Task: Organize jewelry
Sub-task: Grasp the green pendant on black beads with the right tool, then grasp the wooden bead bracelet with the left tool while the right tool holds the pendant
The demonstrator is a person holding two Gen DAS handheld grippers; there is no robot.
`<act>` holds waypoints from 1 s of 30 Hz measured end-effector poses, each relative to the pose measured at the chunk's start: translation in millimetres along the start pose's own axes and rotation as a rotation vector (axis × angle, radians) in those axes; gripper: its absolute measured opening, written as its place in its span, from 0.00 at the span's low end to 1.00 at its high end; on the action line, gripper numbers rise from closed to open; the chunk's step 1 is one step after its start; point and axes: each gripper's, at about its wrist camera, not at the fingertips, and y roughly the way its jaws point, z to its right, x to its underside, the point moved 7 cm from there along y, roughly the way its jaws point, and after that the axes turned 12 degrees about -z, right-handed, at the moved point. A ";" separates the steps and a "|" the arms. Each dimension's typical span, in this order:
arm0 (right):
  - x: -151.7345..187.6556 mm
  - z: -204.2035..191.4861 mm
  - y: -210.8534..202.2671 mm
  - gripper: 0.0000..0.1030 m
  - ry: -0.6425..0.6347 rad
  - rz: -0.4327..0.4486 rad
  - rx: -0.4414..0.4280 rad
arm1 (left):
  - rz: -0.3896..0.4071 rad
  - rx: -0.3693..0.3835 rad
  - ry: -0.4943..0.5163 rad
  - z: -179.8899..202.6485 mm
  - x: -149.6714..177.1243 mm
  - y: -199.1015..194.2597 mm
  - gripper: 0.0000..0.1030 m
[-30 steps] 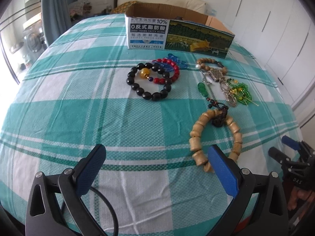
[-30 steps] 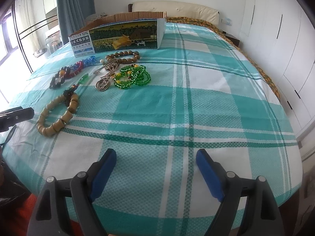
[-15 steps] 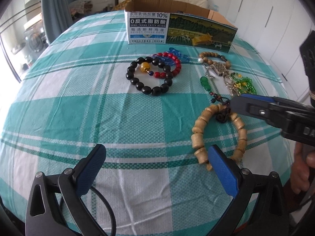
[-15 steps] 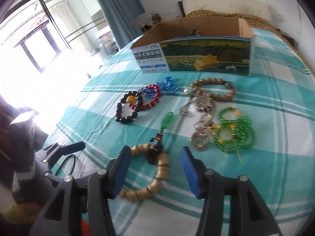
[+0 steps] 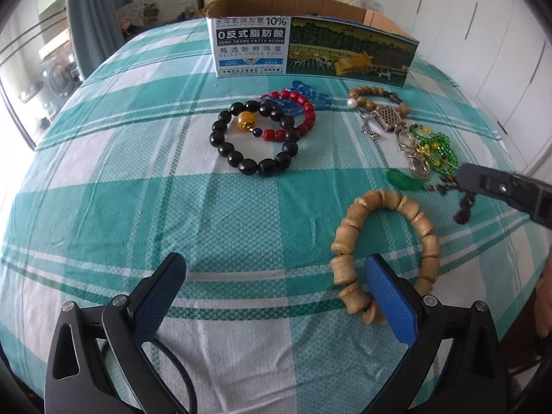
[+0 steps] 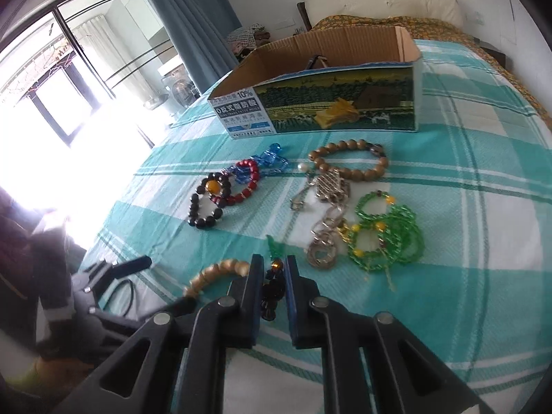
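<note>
While the left gripper point(image 5: 276, 296) hangs above the near edge of the checked cloth point(image 5: 145, 186) with its jaws spread wide and nothing between them, the right gripper point(image 6: 274, 277) has just been closing and now pinches the dark knotted charm point(image 6: 272, 293) between its blue pads. That charm belongs to a strand ending in a green pendant point(image 5: 405, 180), which lies on the cloth just ahead of the right gripper's tips. A wooden bead bracelet point(image 5: 383, 252) rests flat on the cloth beside the pinched charm; its near arc sits partly behind the left gripper's right finger point(image 5: 390, 296) in the left wrist view. Farther back, a black bead bracelet point(image 5: 255, 138) with one amber bead overlaps a red bead bracelet point(image 5: 300, 110), and blue crystal beads point(image 5: 310, 91) lie touching the red one. To the right of these lie a brown bead bracelet point(image 6: 348, 162), a silver chain with a mesh pendant point(image 6: 331, 207) and a heap of green glass beads point(image 6: 386, 231), all crowded together. An open cardboard box point(image 6: 327, 103) stands upright behind the jewellery; a dark item inside it cannot be identified.
</note>
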 end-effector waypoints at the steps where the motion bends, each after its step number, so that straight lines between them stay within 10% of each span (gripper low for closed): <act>1: 9.9 5.7 -2.7 0.12 -0.010 -0.009 0.040 | -0.005 -0.011 0.008 2.0 -0.9 2.7 0.99; 7: 64.1 34.2 -24.3 0.16 -0.028 -0.013 0.177 | 0.008 -0.037 0.041 12.2 -4.4 6.5 0.99; 11: 79.4 40.3 -44.6 0.59 0.004 0.067 0.200 | 0.011 -0.032 0.053 16.5 -5.1 6.5 0.99; 30: 104.0 35.1 -34.6 0.59 0.057 0.110 0.268 | 0.041 -0.002 0.109 33.6 -1.5 5.3 1.00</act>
